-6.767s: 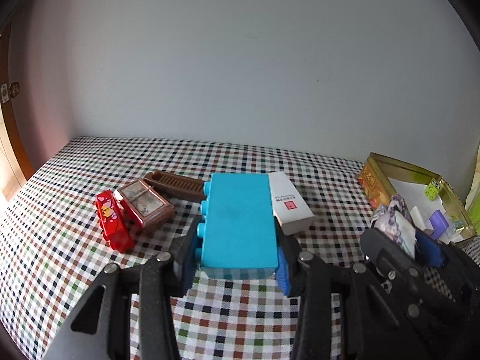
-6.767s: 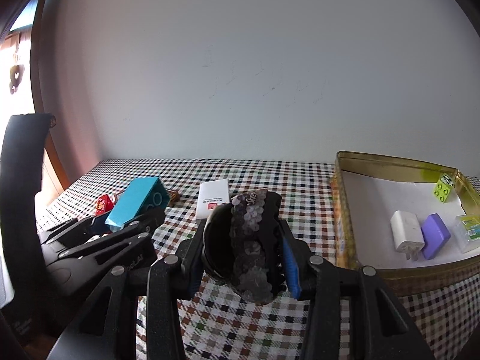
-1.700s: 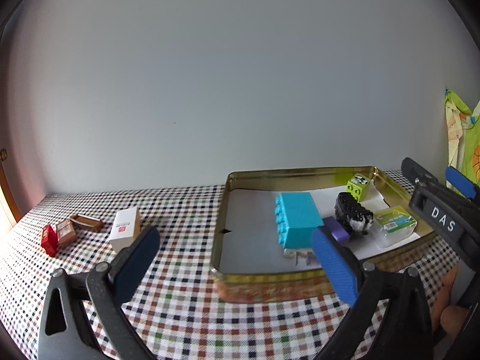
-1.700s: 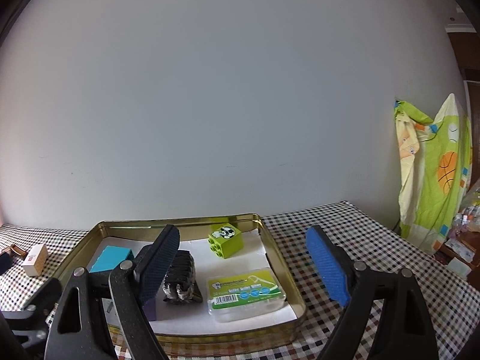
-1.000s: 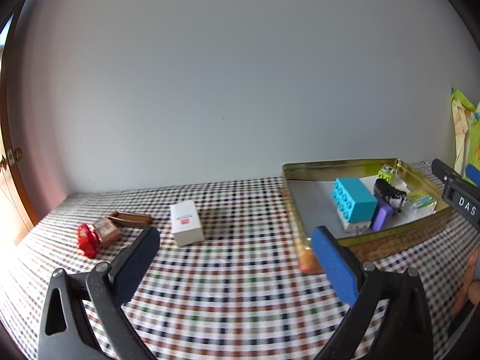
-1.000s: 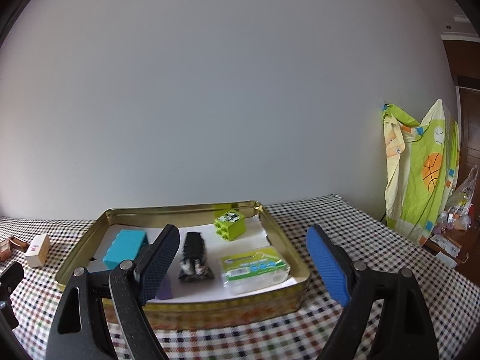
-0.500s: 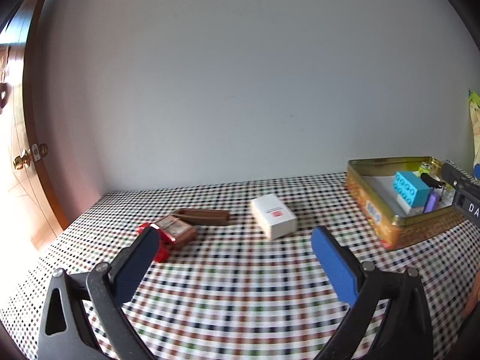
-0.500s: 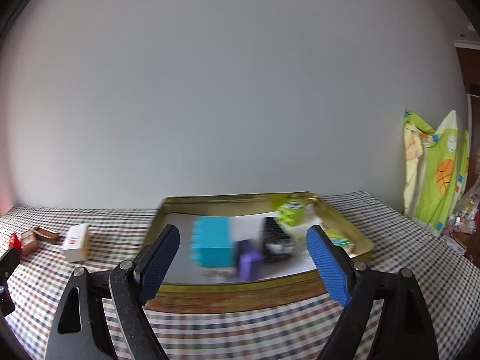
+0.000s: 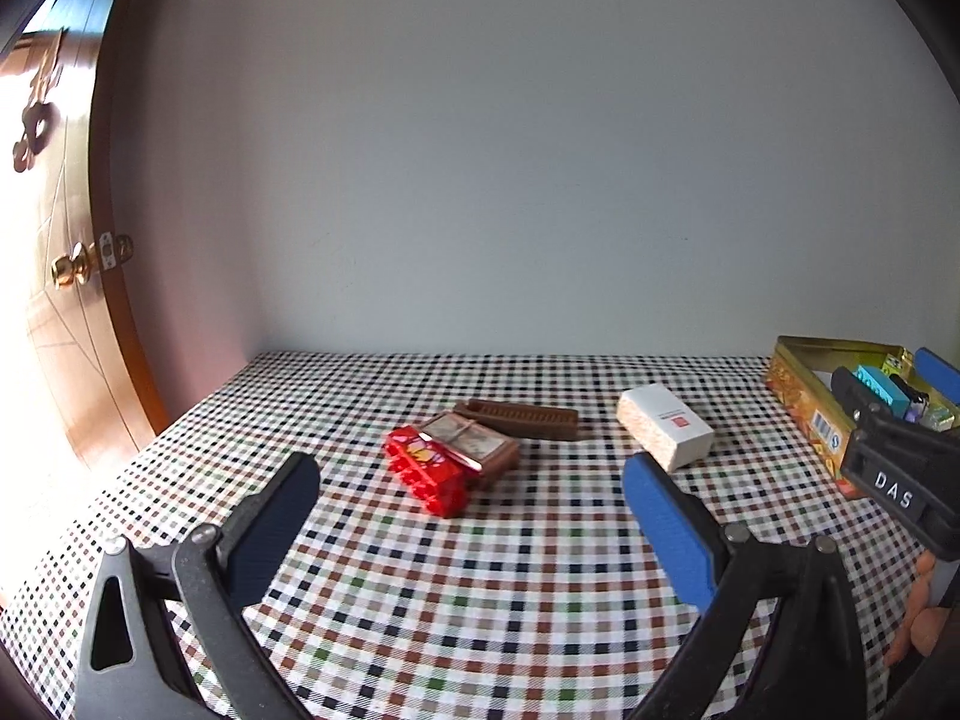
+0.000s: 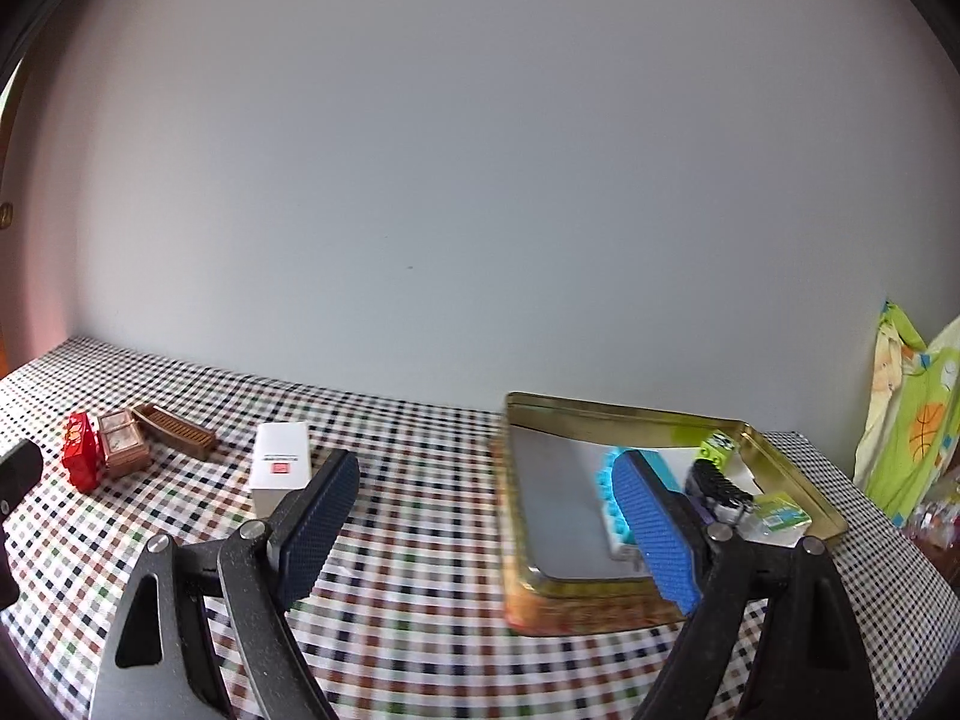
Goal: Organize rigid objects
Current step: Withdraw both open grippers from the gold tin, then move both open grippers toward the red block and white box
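Left wrist view: the left gripper point(image 9: 468, 501) is wide open above the checked tablecloth point(image 9: 480, 600) and holds nothing. Just ahead of it, between the lines of its two fingers, lies a red block point(image 9: 427, 469), and a small brown box point(image 9: 477, 447) touches the block on the far right side. Behind these two lies a long brown comb-like piece point(image 9: 519, 419), close to the box. Ahead of the right finger stands a white box point(image 9: 665, 427) with a small red mark, apart from the brown things. Far to the right is the gold tin point(image 9: 810, 414), partly hidden by the other tool.

Right wrist view: the right gripper point(image 10: 489, 531) is also wide open and empty. Just behind its left finger stands the white box point(image 10: 281, 461). Behind its right finger is the gold tin point(image 10: 543, 594), and inside it I can see a cyan block point(image 10: 609, 501), a black clip point(image 10: 717, 489), a green block point(image 10: 717, 447) and a small clear packet point(image 10: 780, 513). Far to the left lie the red block point(image 10: 80, 457), the small brown box point(image 10: 123, 443) and the comb-like piece point(image 10: 175, 429), all close together. A colourful cloth point(image 10: 912, 420) hangs far to the right, by the wall.
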Demonstrator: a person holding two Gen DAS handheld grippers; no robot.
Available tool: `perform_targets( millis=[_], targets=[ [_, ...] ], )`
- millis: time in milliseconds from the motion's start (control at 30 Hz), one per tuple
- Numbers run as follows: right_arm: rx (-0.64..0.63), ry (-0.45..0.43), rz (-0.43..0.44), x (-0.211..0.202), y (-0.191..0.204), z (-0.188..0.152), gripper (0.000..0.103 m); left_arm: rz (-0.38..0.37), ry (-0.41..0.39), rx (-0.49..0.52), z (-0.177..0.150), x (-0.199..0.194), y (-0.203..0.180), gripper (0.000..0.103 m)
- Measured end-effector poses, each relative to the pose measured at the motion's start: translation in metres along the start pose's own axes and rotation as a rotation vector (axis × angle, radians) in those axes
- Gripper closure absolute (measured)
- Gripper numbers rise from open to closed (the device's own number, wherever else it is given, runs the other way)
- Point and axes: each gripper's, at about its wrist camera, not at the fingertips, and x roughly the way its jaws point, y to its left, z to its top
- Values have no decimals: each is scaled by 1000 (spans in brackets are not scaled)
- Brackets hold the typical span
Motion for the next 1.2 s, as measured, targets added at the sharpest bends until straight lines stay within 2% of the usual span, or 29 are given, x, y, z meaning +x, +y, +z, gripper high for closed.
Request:
perform_targets(
  millis=[200, 367, 600, 700, 833, 1000, 1200],
  targets=[
    [27, 37, 20, 12, 15, 5, 15, -31, 11, -56, -2, 2, 17, 1],
    [74, 58, 64, 21, 16, 7, 15, -44, 65, -30, -1, 13, 11, 0],
    [164, 84, 107, 28, 1, 4, 15, 1, 86, -24, 2, 30, 9, 1],
    [175, 88, 117, 29, 0, 3, 15, 45, 94, -35, 3, 35, 17, 1],
    [186, 79, 134, 28, 0, 3, 15, 43, 130, -124, 1, 42, 37, 1],
    [193, 131, 174, 33, 0, 1, 15, 71, 189, -249, -5, 52, 67, 1],
    [134, 217, 265, 47, 13, 0, 15, 52, 245, -288, -10, 60, 76, 1]
  ],
)
